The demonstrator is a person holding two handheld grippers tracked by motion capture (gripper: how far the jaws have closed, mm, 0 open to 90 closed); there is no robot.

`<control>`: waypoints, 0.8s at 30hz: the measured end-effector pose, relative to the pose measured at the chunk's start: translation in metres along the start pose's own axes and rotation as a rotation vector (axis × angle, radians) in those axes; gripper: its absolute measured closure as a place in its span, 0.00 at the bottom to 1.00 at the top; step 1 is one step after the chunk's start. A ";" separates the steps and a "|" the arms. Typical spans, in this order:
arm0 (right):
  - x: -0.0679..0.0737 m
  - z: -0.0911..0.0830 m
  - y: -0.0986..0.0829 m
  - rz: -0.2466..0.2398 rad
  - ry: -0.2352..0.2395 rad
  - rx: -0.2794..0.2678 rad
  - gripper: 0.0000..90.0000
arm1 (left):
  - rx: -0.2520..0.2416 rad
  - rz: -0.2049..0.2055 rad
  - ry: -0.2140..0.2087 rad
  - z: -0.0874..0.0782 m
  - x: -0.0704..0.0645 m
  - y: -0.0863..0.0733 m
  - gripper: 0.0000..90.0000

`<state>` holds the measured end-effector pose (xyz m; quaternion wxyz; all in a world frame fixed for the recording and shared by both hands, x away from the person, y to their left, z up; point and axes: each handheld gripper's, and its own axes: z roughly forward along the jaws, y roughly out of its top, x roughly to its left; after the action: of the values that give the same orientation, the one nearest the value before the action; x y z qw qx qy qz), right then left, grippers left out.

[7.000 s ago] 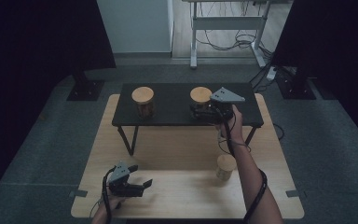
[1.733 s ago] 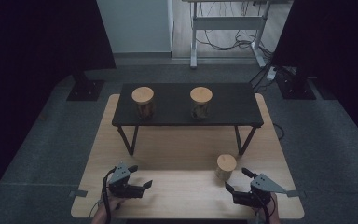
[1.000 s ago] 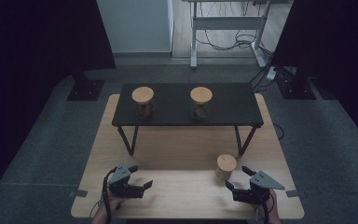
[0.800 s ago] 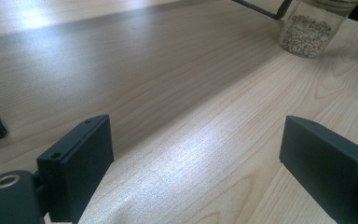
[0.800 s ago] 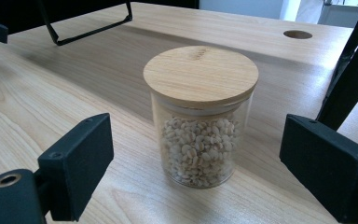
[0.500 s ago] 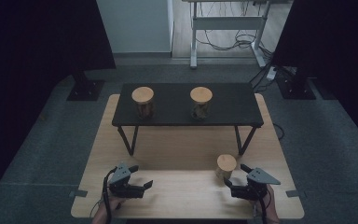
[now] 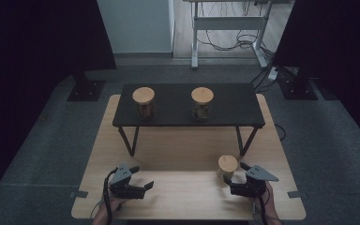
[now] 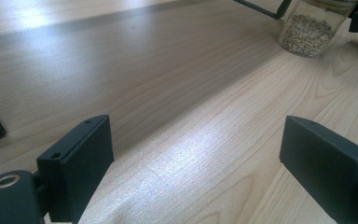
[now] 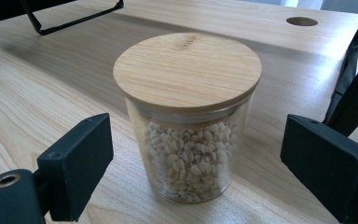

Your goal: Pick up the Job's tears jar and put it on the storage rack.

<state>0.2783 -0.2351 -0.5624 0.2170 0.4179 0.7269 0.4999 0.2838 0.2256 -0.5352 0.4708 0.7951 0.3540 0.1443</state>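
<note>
A glass jar [image 9: 189, 121] with a round wooden lid and pale grains inside stands on the light wooden table [image 7: 187, 150]. In the high view this jar [image 7: 227, 165] is at the front right. My right gripper [image 7: 234, 174] is open right next to it, and in the right gripper view the jar stands a little ahead of the wide-apart pads [image 9: 77, 161]. My left gripper [image 7: 141, 177] rests open at the front left with only bare wood between its pads [image 8: 79, 161]. From there the jar [image 8: 307, 32] is far off.
A low black shelf [image 7: 229, 105] on thin legs stands across the back of the table. Two more wooden-lidded jars [image 7: 143, 101] [image 7: 202, 101] are on it. One shelf leg [image 7: 242, 140] comes down just behind the front jar. Grey carpet surrounds the table.
Seven seconds ago the right hand was up at the shelf by the right jar. Over the last second my right gripper has slid left, up to the front jar. The left gripper has stayed still.
</note>
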 end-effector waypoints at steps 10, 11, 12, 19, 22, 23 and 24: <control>0.000 0.005 0.002 -0.002 0.000 0.005 0.09 | 0.000 0.000 0.000 0.000 0.000 0.000 0.10; 0.000 0.006 0.002 -0.002 0.001 0.006 0.09 | 0.001 0.000 0.000 0.000 0.000 0.000 0.10; 0.000 0.007 0.002 -0.003 0.001 0.007 0.09 | 0.000 0.000 0.000 0.000 0.000 0.000 0.10; 0.000 0.013 0.004 -0.008 -0.004 0.015 0.09 | 0.001 0.000 0.001 0.000 0.000 0.000 0.10; 0.000 0.016 0.005 -0.011 -0.005 0.019 0.09 | 0.000 0.001 0.001 0.000 0.000 0.000 0.10; 0.000 0.017 0.005 -0.010 -0.005 0.020 0.09 | 0.000 0.000 0.001 0.000 0.000 0.000 0.10; 0.000 0.017 0.005 -0.008 -0.006 0.021 0.09 | 0.000 0.000 0.001 0.000 0.000 0.000 0.10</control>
<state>0.2931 -0.2249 -0.5647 0.2168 0.4186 0.7333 0.4899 0.2840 0.2258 -0.5352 0.4706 0.7952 0.3541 0.1446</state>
